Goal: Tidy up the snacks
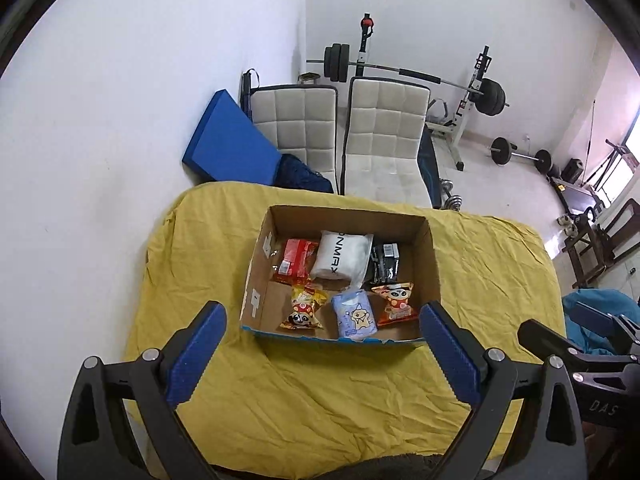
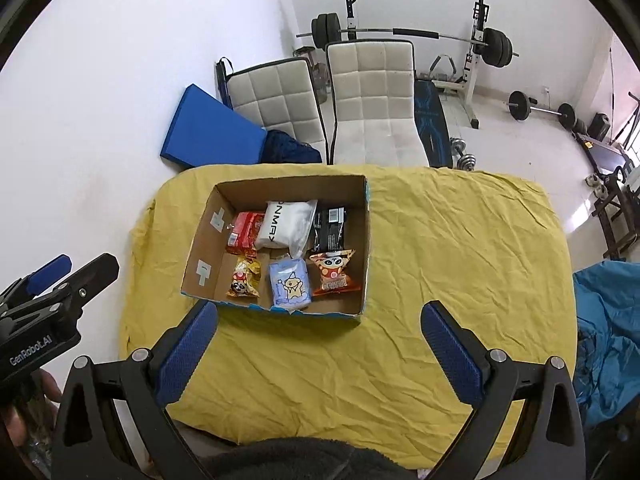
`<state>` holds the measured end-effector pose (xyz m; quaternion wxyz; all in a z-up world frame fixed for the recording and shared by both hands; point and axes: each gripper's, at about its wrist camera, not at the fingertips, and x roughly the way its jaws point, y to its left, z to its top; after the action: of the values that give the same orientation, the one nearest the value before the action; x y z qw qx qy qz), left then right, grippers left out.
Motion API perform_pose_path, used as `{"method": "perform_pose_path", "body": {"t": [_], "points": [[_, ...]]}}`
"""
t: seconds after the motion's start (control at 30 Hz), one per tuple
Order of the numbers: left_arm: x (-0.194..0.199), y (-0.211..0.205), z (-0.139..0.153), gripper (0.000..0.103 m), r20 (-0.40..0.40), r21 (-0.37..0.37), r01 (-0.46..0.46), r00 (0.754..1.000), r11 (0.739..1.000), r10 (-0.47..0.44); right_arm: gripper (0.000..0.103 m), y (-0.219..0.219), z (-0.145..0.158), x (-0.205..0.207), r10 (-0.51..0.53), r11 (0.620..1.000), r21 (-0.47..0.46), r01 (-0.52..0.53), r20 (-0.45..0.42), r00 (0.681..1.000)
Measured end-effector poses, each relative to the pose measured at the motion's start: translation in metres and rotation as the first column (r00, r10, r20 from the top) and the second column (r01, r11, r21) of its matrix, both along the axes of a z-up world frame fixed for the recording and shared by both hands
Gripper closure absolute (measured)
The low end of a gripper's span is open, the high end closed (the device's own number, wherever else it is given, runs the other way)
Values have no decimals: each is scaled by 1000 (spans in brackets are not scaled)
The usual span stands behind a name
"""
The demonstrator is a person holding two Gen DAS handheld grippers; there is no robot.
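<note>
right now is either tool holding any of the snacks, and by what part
Nothing is held. The left tool and right tool are both open and empty above the yellow cloth; all packets lie in the brown cardboard box.

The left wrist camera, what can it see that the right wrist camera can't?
Only the left wrist view shows the right gripper at its right edge. Only the right wrist view shows the left gripper at its left edge, with a hand under it. Both show the cardboard box of snacks on the yellow cloth, two white chairs and the barbell rack behind.
</note>
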<state>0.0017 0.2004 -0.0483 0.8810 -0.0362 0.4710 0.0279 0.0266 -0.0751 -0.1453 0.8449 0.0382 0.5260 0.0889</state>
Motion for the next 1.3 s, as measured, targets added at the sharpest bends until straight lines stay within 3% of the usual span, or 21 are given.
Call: {"method": "perform_pose_path", "body": {"t": [0.33,1.3], "points": [[-6,-6,5,4,6,13,-5,1000,1000,4,0,-1,16,-8,-5,1000,-19,6,42,999],[-16,2,17,4,9,10,-4,1000,1000,4,0,-4,25,-18,-27,999,-45,30,62,998]]}}
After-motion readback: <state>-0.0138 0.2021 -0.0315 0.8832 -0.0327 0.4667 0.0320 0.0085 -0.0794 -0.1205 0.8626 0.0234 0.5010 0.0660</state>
